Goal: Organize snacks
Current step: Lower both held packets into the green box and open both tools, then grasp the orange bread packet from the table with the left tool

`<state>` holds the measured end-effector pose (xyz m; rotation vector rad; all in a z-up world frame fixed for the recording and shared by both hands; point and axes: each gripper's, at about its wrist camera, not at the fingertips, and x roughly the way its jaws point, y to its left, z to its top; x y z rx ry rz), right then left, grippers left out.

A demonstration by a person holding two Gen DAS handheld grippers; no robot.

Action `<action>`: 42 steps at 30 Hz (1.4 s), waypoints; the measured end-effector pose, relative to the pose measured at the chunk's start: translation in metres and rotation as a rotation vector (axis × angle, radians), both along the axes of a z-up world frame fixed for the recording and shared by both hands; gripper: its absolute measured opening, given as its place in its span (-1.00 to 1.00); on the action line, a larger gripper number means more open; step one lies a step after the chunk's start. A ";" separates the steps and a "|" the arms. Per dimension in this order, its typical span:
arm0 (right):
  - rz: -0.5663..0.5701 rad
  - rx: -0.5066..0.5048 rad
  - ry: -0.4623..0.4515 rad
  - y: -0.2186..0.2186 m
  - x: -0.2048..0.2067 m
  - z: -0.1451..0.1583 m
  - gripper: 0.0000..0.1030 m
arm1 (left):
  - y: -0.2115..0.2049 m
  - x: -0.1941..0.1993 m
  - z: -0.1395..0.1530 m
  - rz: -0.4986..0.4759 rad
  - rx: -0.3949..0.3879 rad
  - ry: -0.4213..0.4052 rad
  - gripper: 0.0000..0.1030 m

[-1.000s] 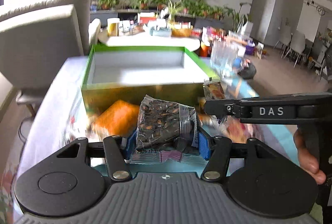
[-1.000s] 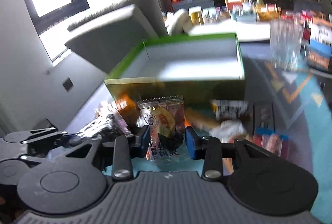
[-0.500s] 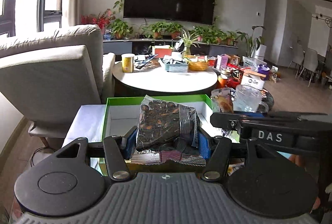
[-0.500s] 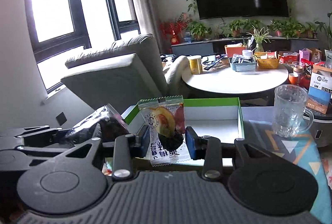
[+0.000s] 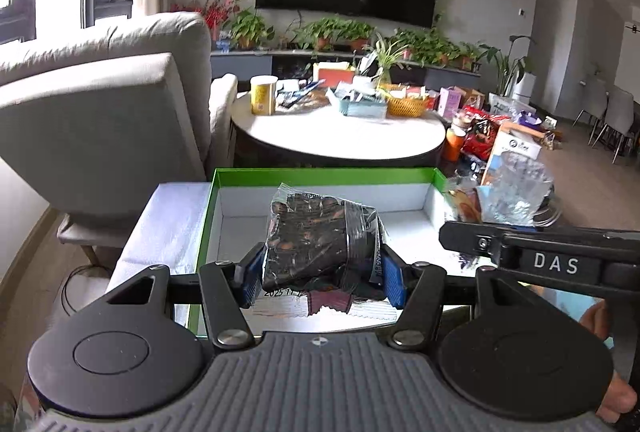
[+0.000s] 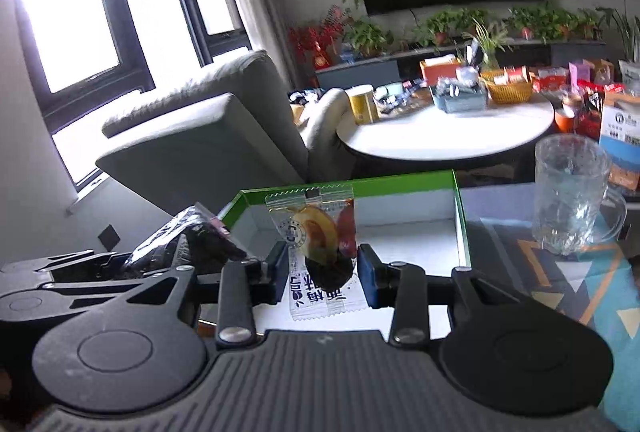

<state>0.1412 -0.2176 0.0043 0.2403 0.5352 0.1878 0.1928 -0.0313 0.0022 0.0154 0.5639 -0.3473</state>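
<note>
The left claw [image 5: 320, 278] pinches a clear crinkled plastic bag of dark seeds [image 5: 320, 240] between its blue pads; the right claw [image 6: 322, 278] pinches a small clear sachet holding a dried plum [image 6: 320, 244], upright, long axis vertical; both packets hang over the near part of the green-rimmed, white-floored shallow cardboard box [image 5: 320, 173] on the table, whose empty floor lies straight ahead and below each claw; the two claws sit side by side, neither clearly nearer; a release looks likely to land inside, I judge; a clear glass mug [image 6: 572, 191] stands right of the box.
</note>
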 end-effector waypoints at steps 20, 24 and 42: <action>-0.052 0.007 0.149 -0.001 0.025 -0.028 -0.28 | 0.006 0.031 -0.024 0.045 0.006 0.087 0.07; -0.055 0.014 0.141 -0.001 0.019 -0.023 -0.27 | 0.011 0.024 -0.017 0.059 -0.001 0.072 0.08; -0.020 0.069 0.081 -0.001 -0.037 -0.008 -0.03 | 0.058 -0.044 -0.017 0.042 -0.061 0.109 0.23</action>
